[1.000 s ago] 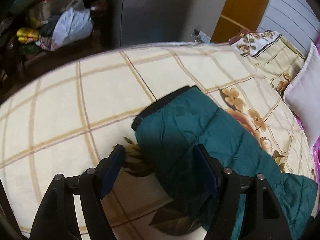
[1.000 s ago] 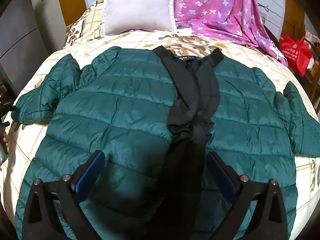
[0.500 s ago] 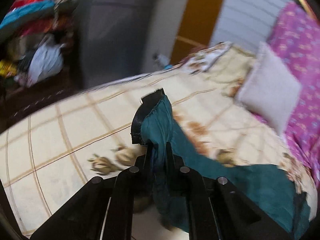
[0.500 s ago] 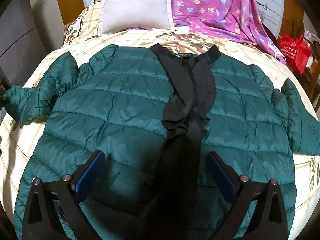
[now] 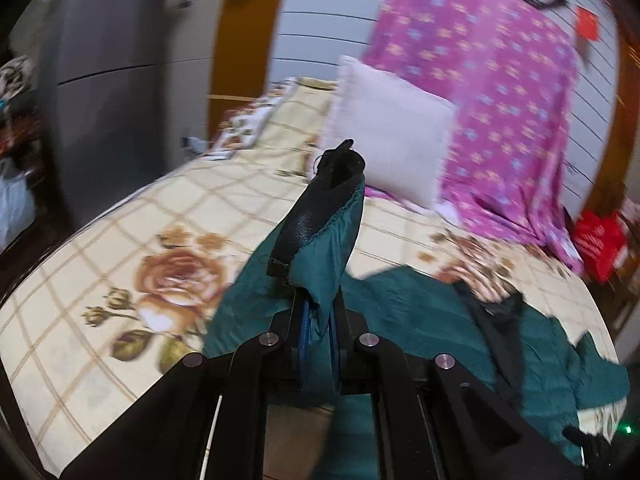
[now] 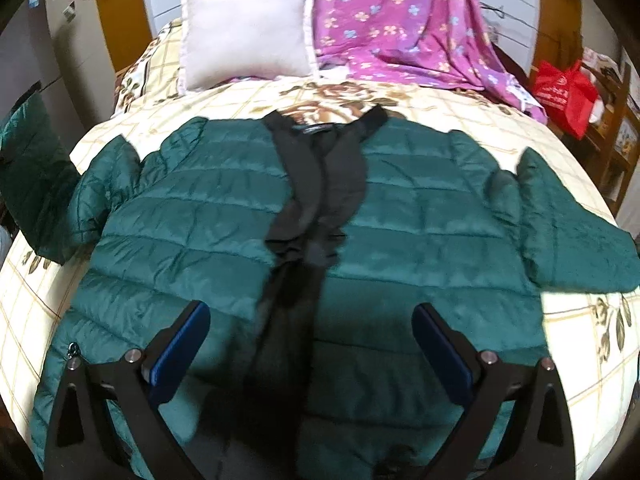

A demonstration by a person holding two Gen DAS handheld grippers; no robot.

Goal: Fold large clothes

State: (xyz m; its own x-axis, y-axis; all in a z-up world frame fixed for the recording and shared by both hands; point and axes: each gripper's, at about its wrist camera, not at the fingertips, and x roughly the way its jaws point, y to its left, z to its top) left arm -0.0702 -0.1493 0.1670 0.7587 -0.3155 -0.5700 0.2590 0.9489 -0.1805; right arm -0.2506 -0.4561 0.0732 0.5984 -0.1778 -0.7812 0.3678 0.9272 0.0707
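**Left sleeve lifted for folding**

A green quilted jacket [image 6: 224, 216] lies spread on a floral bed [image 6: 460, 108]. The left tongs [image 5: 318, 316] pinch its sleeve [image 5: 324, 256] near the black cuff [image 5: 316, 204], raised off the bed. The right tongs [image 6: 310, 344] hover spread above the hem. The slick fabric could slip free, or the lift could drag the body askew.

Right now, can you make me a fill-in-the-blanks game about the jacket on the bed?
1. The left gripper is shut on the jacket's ____, lifted off the bed.
2. The right gripper hangs over the green jacket with its jaws ____.
3. Behind the jacket, a white ____ leans beside the purple flowered blanket.
4. The band down the jacket's middle is coloured ____.

Missing words: sleeve; open; pillow; black
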